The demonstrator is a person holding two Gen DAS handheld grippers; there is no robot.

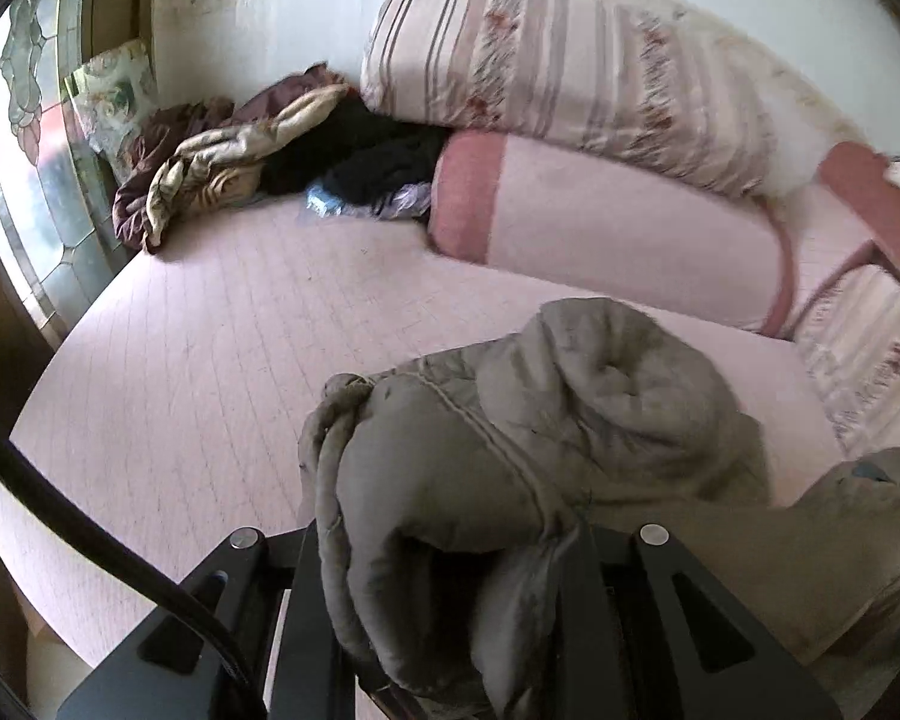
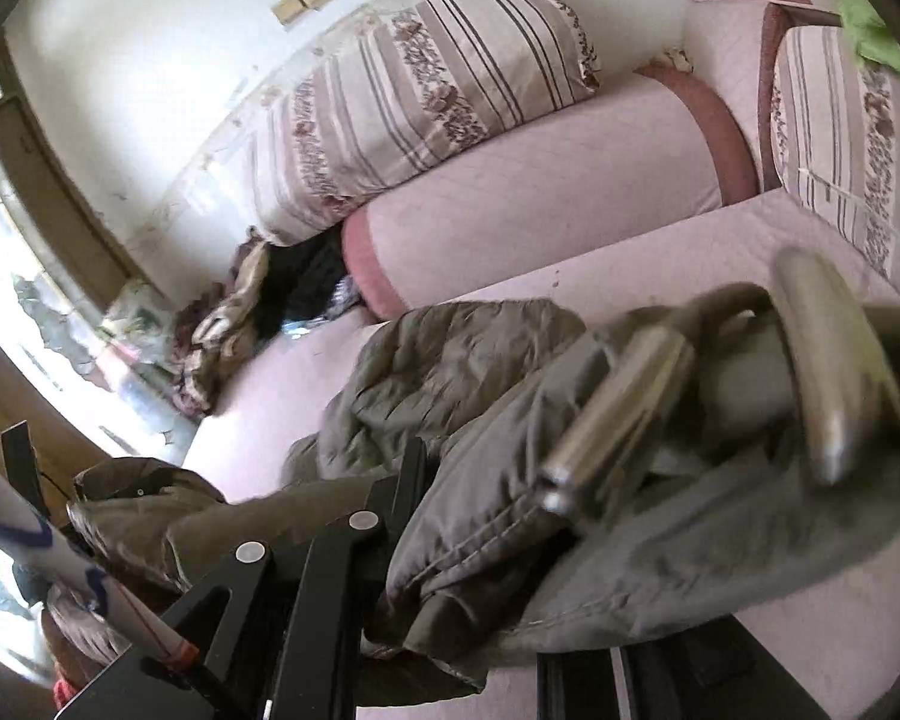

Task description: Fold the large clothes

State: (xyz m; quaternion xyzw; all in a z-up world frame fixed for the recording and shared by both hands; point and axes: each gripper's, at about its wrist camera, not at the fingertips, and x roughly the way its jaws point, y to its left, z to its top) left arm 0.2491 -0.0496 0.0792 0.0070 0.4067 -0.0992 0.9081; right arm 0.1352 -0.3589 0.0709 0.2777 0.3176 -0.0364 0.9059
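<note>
A grey-brown padded jacket (image 1: 570,420) lies bunched on the pink sofa seat (image 1: 210,330). My left gripper (image 1: 450,588) is shut on a fold of the jacket, which drapes over and hides its fingertips. In the right wrist view the same jacket (image 2: 450,360) fills the foreground. My right gripper (image 2: 486,552) is shut on the jacket's edge; a metal buckle (image 2: 630,414) on the jacket hangs close to the lens. The cloth hides the right fingertips.
A pile of dark and tan clothes (image 1: 258,162) lies at the sofa's far left corner by a window (image 1: 24,138). A pink bolster (image 1: 600,228) and striped floral cushions (image 1: 540,66) line the back. A green cloth (image 2: 870,18) sits at the far right.
</note>
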